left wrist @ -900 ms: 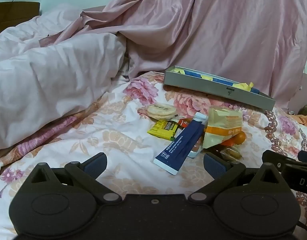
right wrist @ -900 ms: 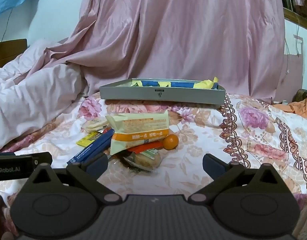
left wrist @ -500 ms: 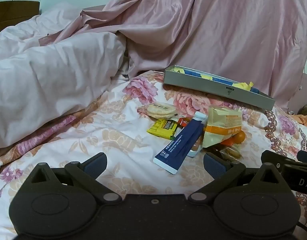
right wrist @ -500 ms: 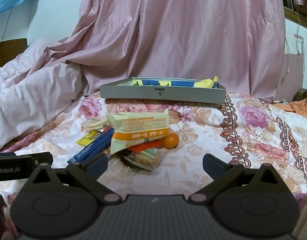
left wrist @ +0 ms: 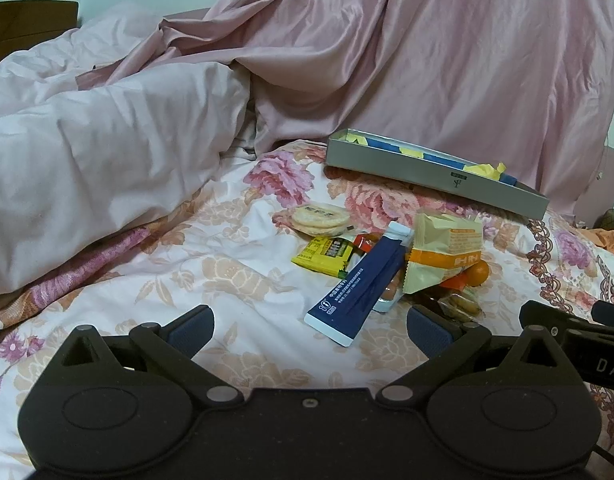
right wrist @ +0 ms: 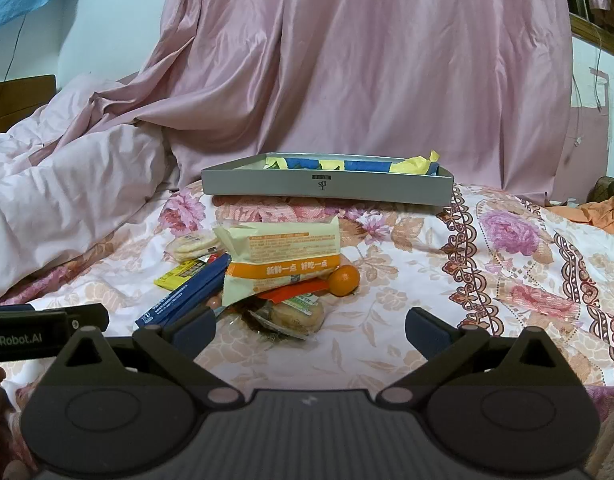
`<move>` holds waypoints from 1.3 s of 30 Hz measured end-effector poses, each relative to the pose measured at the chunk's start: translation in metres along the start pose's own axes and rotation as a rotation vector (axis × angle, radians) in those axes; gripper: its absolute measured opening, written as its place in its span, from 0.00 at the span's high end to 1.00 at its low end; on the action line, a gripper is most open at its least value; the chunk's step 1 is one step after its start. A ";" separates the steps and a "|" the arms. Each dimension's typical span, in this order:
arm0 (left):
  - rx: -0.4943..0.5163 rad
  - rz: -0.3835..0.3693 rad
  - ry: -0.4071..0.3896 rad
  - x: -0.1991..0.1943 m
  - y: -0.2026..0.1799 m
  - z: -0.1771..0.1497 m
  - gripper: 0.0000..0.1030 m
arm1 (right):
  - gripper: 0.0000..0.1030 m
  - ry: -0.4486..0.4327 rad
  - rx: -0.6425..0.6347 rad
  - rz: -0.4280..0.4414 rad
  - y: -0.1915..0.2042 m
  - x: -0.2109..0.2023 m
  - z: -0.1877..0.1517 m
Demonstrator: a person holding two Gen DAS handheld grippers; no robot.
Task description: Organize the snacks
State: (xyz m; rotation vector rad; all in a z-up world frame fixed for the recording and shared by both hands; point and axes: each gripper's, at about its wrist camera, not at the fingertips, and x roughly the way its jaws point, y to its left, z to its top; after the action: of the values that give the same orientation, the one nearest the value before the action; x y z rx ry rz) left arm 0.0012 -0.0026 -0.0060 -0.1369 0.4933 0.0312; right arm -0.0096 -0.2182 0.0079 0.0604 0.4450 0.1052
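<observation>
Both the left claw (left wrist: 309, 326) and the right claw (right wrist: 310, 326) hang with jaws spread wide and nothing between them, above a floral bedsheet (right wrist: 507, 264). The snack pile lies just ahead: a cream-and-orange bread packet (right wrist: 281, 258), a dark blue tube-shaped sachet (left wrist: 361, 286), a yellow packet (left wrist: 325, 256) and a small orange fruit (right wrist: 343, 280). A shallow grey rectangular box (right wrist: 327, 186) sits beyond them.

The cream bread pack (right wrist: 281, 258) hides most of the red wrapper (right wrist: 295, 293) beneath it.
</observation>
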 end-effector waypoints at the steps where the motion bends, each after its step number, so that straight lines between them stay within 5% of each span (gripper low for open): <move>1: -0.001 -0.001 0.001 0.000 0.000 0.000 0.01 | 0.00 0.001 0.000 0.000 0.000 0.000 0.000; 39: -0.007 -0.013 0.008 -0.002 -0.007 0.002 0.01 | 0.00 0.006 0.004 0.005 -0.004 0.001 0.003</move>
State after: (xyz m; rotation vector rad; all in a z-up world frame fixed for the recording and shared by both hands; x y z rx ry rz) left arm 0.0005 -0.0092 -0.0021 -0.1469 0.5000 0.0192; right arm -0.0076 -0.2221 0.0098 0.0646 0.4511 0.1091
